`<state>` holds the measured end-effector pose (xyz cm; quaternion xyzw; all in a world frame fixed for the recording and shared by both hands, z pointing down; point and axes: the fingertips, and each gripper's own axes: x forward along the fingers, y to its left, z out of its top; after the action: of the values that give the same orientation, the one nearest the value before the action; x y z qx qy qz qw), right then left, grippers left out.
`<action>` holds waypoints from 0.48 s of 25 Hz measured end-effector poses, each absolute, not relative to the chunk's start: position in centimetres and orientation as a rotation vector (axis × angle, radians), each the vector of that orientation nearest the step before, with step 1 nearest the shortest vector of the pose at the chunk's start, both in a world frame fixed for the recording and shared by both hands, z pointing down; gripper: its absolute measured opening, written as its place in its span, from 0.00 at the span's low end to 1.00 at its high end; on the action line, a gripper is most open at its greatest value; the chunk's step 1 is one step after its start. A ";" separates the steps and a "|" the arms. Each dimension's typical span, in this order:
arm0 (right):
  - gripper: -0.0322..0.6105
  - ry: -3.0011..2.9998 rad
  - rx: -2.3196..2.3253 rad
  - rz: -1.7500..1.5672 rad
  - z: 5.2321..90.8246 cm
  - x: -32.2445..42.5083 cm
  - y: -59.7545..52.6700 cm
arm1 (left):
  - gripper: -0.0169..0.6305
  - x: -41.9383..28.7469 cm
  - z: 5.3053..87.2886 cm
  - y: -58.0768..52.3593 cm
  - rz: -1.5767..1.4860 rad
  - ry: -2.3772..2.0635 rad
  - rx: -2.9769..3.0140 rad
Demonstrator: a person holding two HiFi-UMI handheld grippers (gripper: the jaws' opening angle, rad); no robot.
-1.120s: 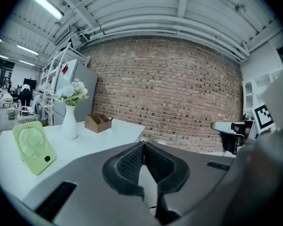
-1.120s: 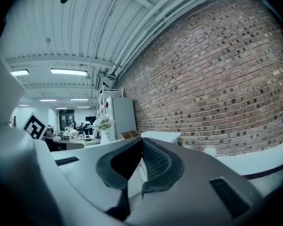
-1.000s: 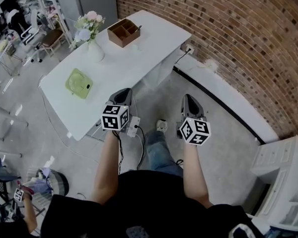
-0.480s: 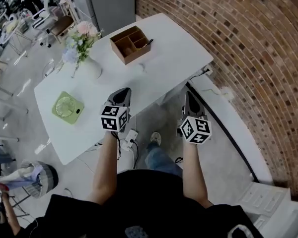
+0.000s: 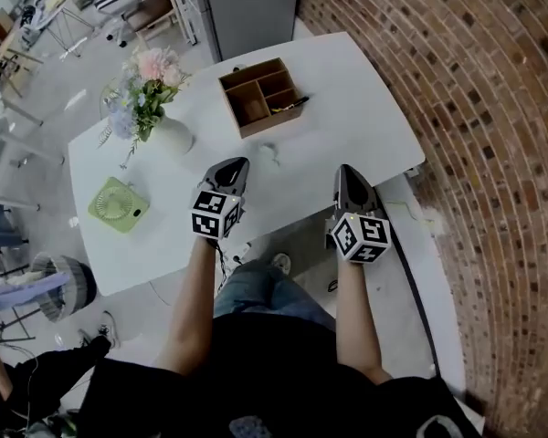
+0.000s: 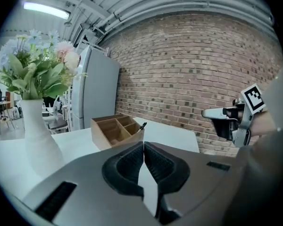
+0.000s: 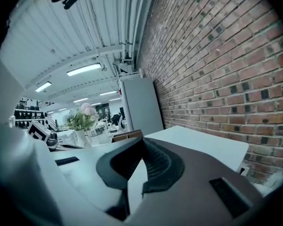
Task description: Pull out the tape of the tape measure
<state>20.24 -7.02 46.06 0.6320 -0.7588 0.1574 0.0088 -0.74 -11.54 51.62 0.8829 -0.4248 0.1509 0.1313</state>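
No tape measure can be told for certain. A small pale object [image 5: 269, 153] lies on the white table [image 5: 356, 89] just in front of a wooden compartment box [image 5: 260, 97]; it is too small to identify. My left gripper [image 5: 240, 163] hovers over the table's near part, a little short of that object, shut and empty. Off to the right, my right gripper [image 5: 345, 171] is over the table's near edge, also shut and empty. In the left gripper view the pads [image 6: 132, 161] meet, with the box [image 6: 115, 130] ahead. The right gripper view shows its pads [image 7: 153, 164] closed.
A white vase of flowers [image 5: 169, 135] stands left of the box, and a green fan [image 5: 119, 205] lies at the table's near left. A pen [image 5: 292, 105] rests in the box. A brick wall [image 5: 493, 153] runs along the right; a grey cabinet [image 5: 247, 7] stands behind.
The person has walked up to the table. Both grippers, earlier over the floor, now reach over its near edge. Their jaws stay shut.
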 end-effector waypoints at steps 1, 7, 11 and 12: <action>0.05 -2.379 1.953 0.498 46.2 20.1 -7.6 | 0.06 -0.7 52.0 -12.0 0.455 -1.231 2.562; 0.05 -2.375 1.878 0.526 47.5 19.8 -9.7 | 0.06 -0.4 54.1 -13.7 0.566 -1.164 2.579; 0.05 -2.351 1.867 0.532 48.0 19.4 -10.4 | 0.06 -0.5 55.1 -14.6 0.587 -1.103 2.591; 0.05 -2.345 1.859 0.533 48.2 19.3 -10.4 | 0.06 -0.2 55.7 -14.9 0.606 -1.068 2.601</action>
<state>19.28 -10.39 48.22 0.6108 -0.7705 0.1750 0.0509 -0.25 -14.89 55.65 0.8963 -0.3681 0.2090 0.1321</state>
